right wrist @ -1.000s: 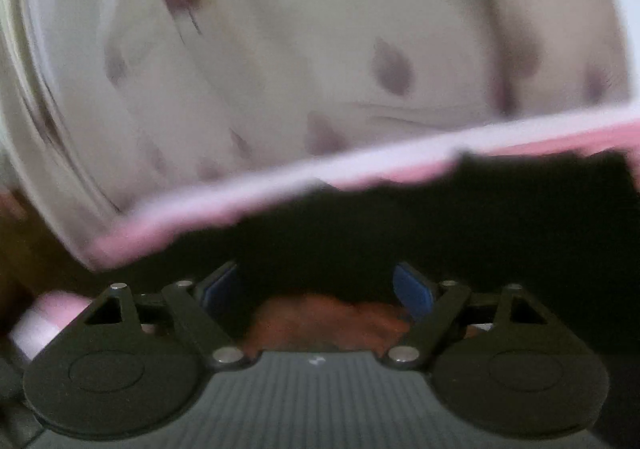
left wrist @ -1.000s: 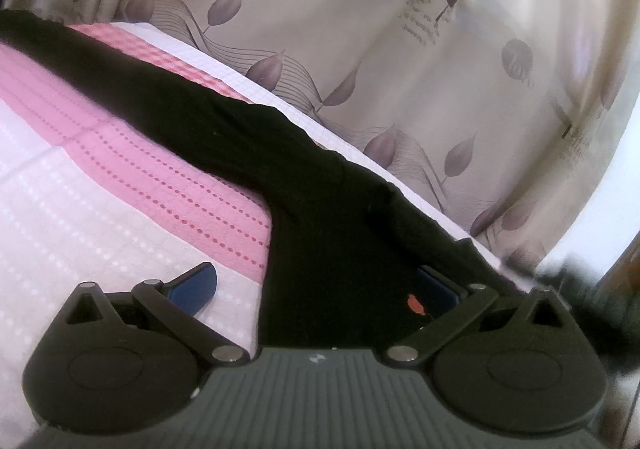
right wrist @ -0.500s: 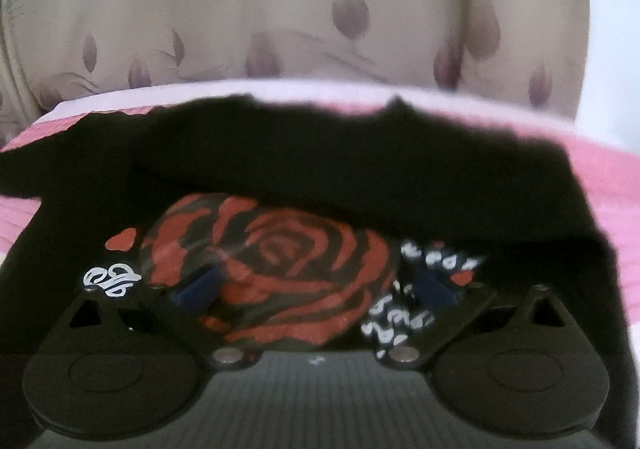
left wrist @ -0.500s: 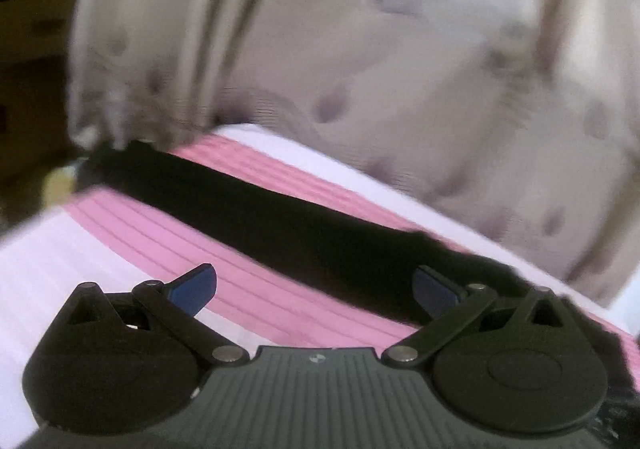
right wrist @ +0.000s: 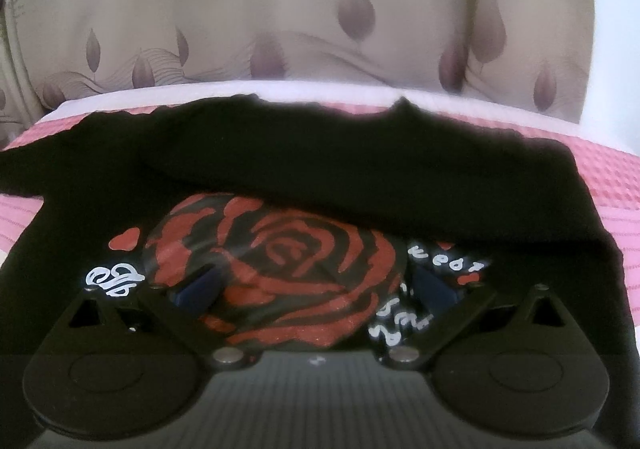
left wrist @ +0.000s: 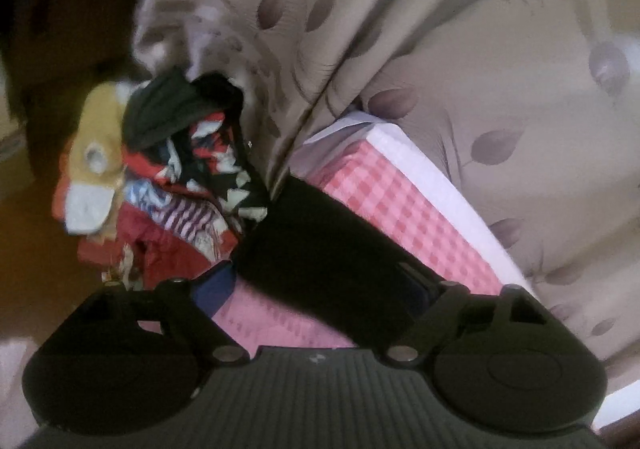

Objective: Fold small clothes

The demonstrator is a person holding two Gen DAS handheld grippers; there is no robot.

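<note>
While my left gripper (left wrist: 320,289) is closing around the sleeve end of the black rose-print shirt (right wrist: 304,177), pads not yet pressing, my right gripper (right wrist: 316,285) hovers released above its rose print on the pink checked bedcover (left wrist: 400,205).
</note>
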